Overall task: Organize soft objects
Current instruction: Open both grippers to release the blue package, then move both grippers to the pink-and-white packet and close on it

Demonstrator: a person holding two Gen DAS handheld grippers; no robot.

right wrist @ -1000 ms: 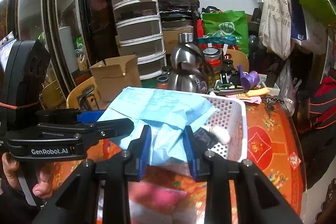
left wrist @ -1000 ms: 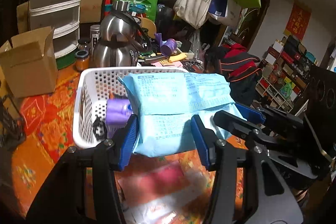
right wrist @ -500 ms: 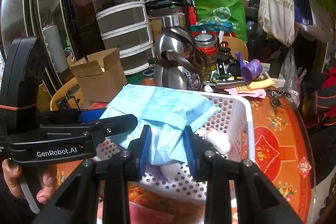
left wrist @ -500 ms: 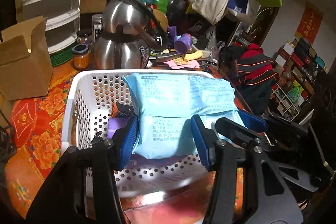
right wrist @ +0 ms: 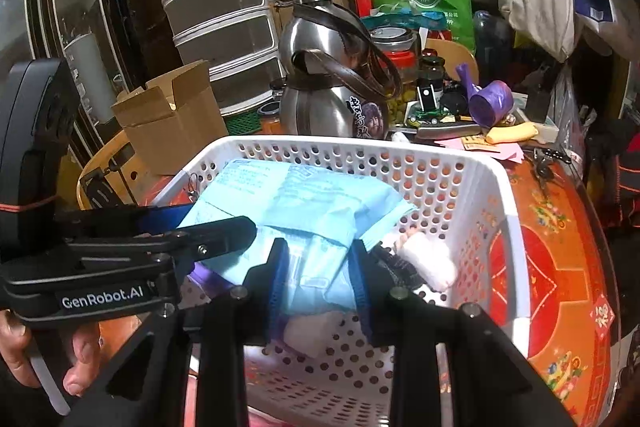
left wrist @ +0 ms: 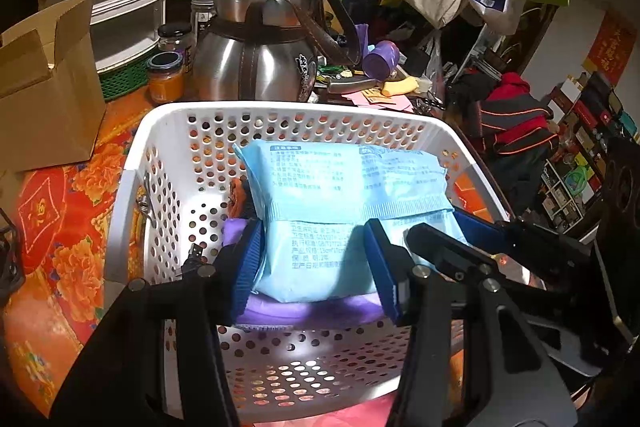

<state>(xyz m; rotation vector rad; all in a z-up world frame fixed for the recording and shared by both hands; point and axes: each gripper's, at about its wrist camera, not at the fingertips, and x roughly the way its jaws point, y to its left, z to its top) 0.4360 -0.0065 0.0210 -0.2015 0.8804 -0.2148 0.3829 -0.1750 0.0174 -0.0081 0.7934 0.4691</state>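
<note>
1. Jaws of my left gripper (left wrist: 316,263) were clamped on the near end of a light blue soft pack (left wrist: 340,195), blue pads pressing both its sides.
2. Jaws of my right gripper (right wrist: 318,279) were clamped on the same pack (right wrist: 288,203), pinching a bunched corner of it.
3. I held the pack inside the white perforated basket (left wrist: 132,195), above a purple soft item (left wrist: 304,311) that lay on the basket floor.
4. From my right side, a white soft bundle (right wrist: 428,259) lay in the basket just beside the pack, against the wall nearer the bench's right edge.
5. My basket stood on the bench, on its red and orange floral cloth (left wrist: 60,227).
6. Beyond the basket's far wall stood a steel kettle (left wrist: 260,39), with a cardboard box (left wrist: 44,83) toward the bench's left edge.
7. My hand (right wrist: 44,355) showed at the lower left, gripping the left tool's handle.
</note>
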